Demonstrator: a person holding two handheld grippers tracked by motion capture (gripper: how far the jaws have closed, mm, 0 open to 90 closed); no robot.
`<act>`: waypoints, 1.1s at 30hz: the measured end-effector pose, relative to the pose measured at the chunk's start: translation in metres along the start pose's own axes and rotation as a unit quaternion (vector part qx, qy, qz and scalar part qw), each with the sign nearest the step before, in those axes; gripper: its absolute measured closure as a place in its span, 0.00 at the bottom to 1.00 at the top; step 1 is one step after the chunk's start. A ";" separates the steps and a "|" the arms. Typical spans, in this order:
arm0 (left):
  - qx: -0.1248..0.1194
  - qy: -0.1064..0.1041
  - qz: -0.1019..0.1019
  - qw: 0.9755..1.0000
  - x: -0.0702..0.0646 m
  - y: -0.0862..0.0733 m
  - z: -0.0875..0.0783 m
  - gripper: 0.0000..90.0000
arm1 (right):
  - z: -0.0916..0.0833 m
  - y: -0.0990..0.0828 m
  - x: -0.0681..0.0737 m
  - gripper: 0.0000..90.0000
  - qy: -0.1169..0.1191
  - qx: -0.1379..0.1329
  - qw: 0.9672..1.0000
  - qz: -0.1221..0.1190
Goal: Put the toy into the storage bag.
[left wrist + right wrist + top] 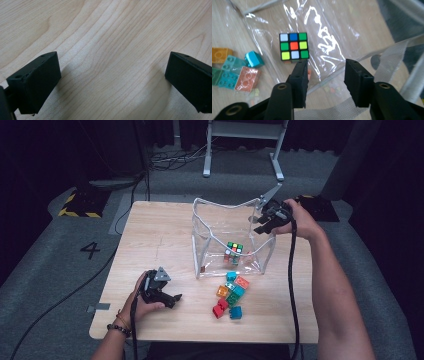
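Looking down from the high view, we see the clear plastic bag [220,227] standing open on the wooden worktop [160,235], with the puzzle cube [233,249] lying on its bottom. Right claw [265,222] hangs at the bag's far right rim, nothing visibly between its jaws. Left claw [170,299] rests near the front left of the worktop, well apart from the bag, jaws spread. A cluster of coloured building bricks [231,295] lies just in front of the bag.

Left gripper view: we see the left claw [112,72] wide open over bare wood grain [112,30], nothing between the jaws.

Right gripper view: right claw [325,72] is partly open and empty, pads pressing on nothing. Puzzle cube [294,46] sits inside the bag beyond the jaw tips, apart from them. Bag's grey fabric edging [387,62] runs just beside one jaw. Bricks [234,72] lie outside the bag wall, at this view's left.
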State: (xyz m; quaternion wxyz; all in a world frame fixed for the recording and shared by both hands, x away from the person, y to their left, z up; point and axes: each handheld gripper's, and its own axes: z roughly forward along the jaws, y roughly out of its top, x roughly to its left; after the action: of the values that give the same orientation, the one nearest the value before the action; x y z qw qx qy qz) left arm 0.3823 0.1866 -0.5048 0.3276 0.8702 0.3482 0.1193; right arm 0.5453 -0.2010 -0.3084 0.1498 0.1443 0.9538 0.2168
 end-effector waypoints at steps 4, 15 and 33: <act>0.001 0.000 0.001 1.000 0.000 0.000 0.000 0.00 | -0.009 -0.010 0.005 0.56 -0.026 -0.049 0.998 0.005; 0.000 0.000 0.001 1.000 0.000 0.000 0.000 0.00 | -0.041 -0.035 0.024 0.50 -0.079 -0.183 0.978 0.064; 0.001 0.000 0.001 1.000 0.000 0.000 0.000 0.00 | -0.067 -0.095 0.069 0.31 -0.105 -0.280 0.946 0.127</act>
State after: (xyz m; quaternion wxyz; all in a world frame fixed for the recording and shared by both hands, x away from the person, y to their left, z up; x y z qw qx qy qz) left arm 0.3823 0.1867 -0.5047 0.3269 0.8708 0.3474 0.1190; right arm 0.4393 -0.2846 -0.3092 0.2552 0.2380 0.8072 0.4761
